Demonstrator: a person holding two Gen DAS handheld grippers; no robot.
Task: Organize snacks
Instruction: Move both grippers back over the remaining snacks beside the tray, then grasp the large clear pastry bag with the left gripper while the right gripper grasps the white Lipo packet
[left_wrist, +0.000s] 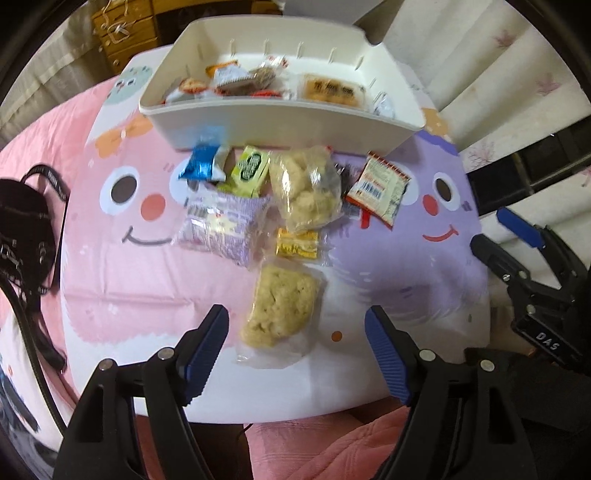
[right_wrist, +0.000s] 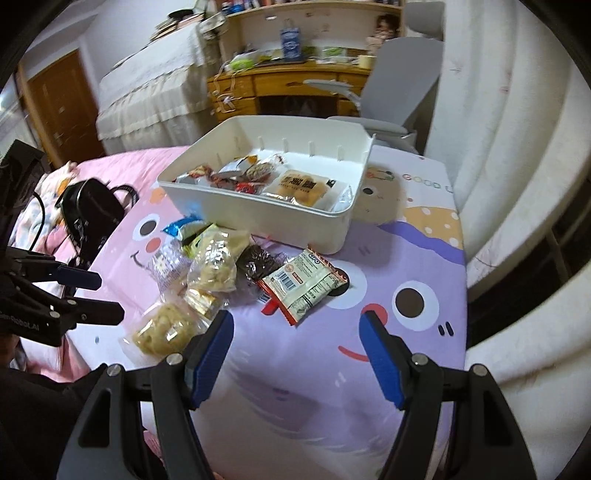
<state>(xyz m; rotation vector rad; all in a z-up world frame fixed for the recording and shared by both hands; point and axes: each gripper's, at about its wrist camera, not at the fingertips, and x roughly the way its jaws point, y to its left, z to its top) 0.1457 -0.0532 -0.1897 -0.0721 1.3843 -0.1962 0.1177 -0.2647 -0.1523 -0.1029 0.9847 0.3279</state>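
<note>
Black bag (left_wrist: 22, 229) cut off at left; snack labels blurred.

Your views are evenly lit by soft indoor light, shadows faint; glare glints off the clear snack wrappers (left_wrist: 280, 317). Fisheye bends everything, black corners at 2 and 10 o'clock, slight motion blur

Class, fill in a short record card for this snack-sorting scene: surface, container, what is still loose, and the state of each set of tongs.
surface: cartoon-print cloth
container: white bin, already holds several snacks
loose snacks: a pile in front of the bin, including a blue packet, a purple packet and a pale crumbly snack bag
left tongs: open, empty, nearest the crumbly bag
right tongs: open, empty
</note>
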